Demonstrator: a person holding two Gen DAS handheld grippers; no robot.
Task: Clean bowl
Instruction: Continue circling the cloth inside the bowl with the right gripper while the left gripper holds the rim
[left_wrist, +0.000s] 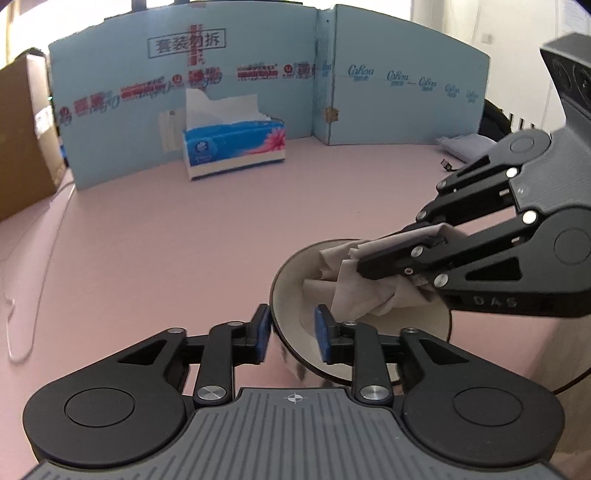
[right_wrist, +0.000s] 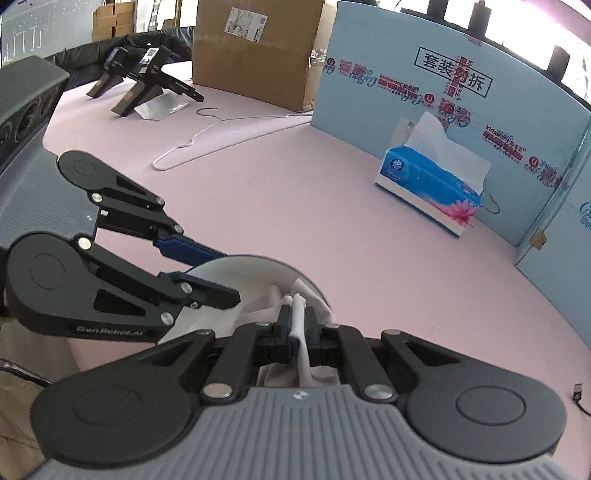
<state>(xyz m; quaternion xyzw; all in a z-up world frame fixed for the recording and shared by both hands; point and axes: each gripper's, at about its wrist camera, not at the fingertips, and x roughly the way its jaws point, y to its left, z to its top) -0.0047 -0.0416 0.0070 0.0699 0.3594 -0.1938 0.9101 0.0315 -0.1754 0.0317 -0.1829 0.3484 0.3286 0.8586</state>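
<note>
Bowl, rigid and likely slippery, pinched at its rim by left gripper; right gripper clamps soft crumpled tissue inside.

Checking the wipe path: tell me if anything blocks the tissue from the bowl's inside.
Nothing visible does. The right gripper pinches the tissue already inside the bowl, while the left gripper straddles the near rim, clear of the tissue.
</note>
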